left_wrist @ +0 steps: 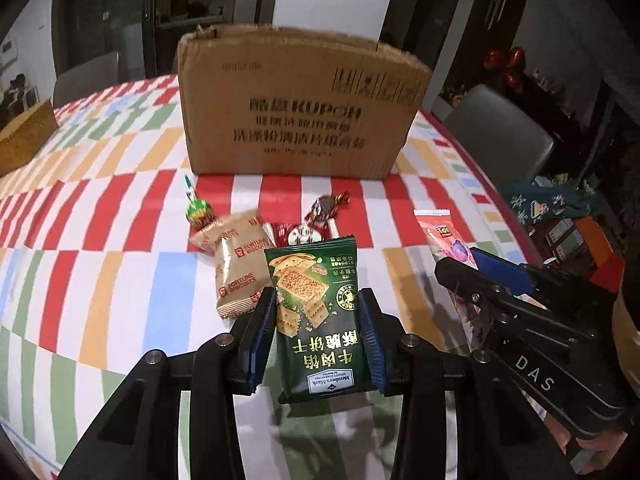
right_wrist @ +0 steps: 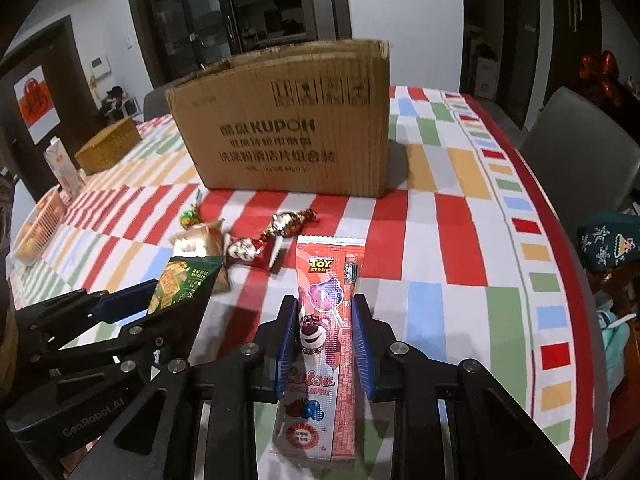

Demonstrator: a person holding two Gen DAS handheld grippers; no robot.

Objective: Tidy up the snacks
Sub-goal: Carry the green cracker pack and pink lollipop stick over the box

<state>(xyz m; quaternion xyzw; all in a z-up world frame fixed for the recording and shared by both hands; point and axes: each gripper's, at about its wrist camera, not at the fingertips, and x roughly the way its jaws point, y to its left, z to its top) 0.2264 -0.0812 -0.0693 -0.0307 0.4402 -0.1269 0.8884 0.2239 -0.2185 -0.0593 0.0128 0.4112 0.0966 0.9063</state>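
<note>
My left gripper (left_wrist: pixel 316 300) is shut on a green cracker packet (left_wrist: pixel 316 304), lifted off the striped tablecloth (left_wrist: pixel 100 280). From the right wrist view that packet (right_wrist: pixel 180 286) shows at the left, in the left gripper (right_wrist: pixel 132 300). My right gripper (right_wrist: pixel 325 308) is shut on a pink Toy Story lollipop packet (right_wrist: pixel 324 320), also held above the cloth; the left wrist view shows this packet (left_wrist: pixel 444 240) beyond the right gripper (left_wrist: pixel 476 268). A brown cardboard box (left_wrist: pixel 296 104) stands open-topped behind the snack pile.
On the cloth lie tan Fortune Biscuits packets (left_wrist: pixel 236 268), a green lollipop (left_wrist: pixel 198 210), a red-white candy (left_wrist: pixel 296 234) and a brown foil candy (left_wrist: pixel 326 206). A woven box (right_wrist: pixel 108 146), a carton (right_wrist: pixel 60 168) and a tray (right_wrist: pixel 38 224) sit far left. Grey chairs (right_wrist: pixel 580 152) ring the table.
</note>
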